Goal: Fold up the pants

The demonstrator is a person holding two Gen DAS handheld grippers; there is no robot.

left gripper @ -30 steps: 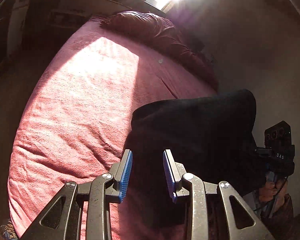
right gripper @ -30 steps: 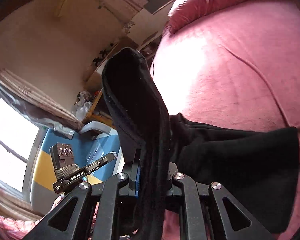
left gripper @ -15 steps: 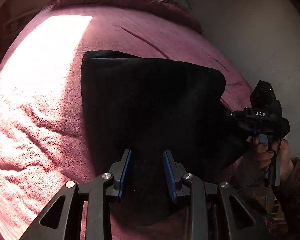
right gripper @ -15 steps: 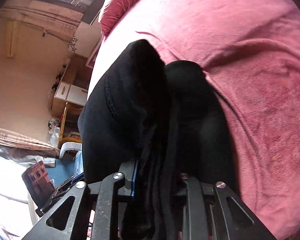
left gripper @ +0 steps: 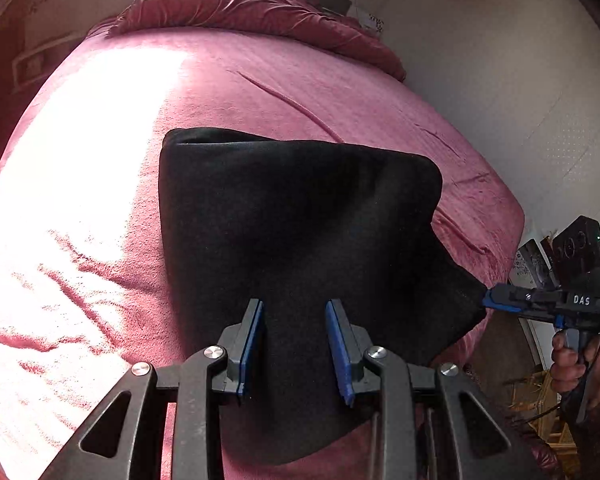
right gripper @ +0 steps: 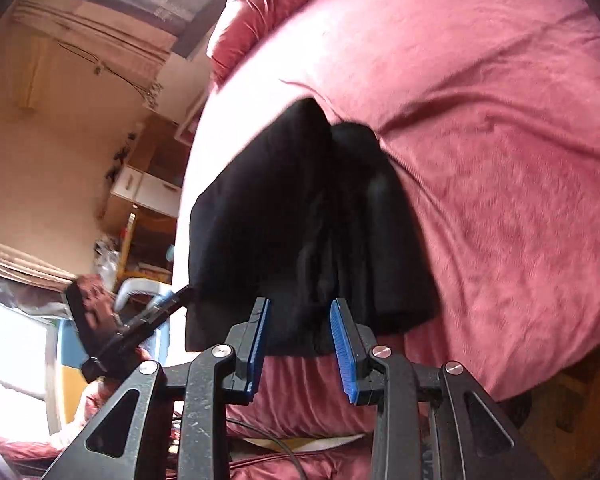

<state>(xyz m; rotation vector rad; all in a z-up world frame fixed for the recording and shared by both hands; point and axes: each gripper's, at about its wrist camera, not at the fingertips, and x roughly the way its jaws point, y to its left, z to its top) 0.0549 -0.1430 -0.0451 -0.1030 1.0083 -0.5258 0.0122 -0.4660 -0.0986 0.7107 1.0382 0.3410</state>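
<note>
So from the left wrist the left gripper hangs slack-jawed over the soft, floppy black pants on the pink bed, and from the right wrist the right gripper is opening off the hem, best grabbed at corners.

The pants are thick matt black cloth, soft and lightly fuzzy, with no sheen. The bed wears a pink plush cover, napped and creased; the bedding heaped at its head looks smoother and faintly glossy. The left tool and right tool have matt black plastic arms, shiny metal rivets and ribbed blue pads. The cabinet is wood with smooth white fronts.
</note>
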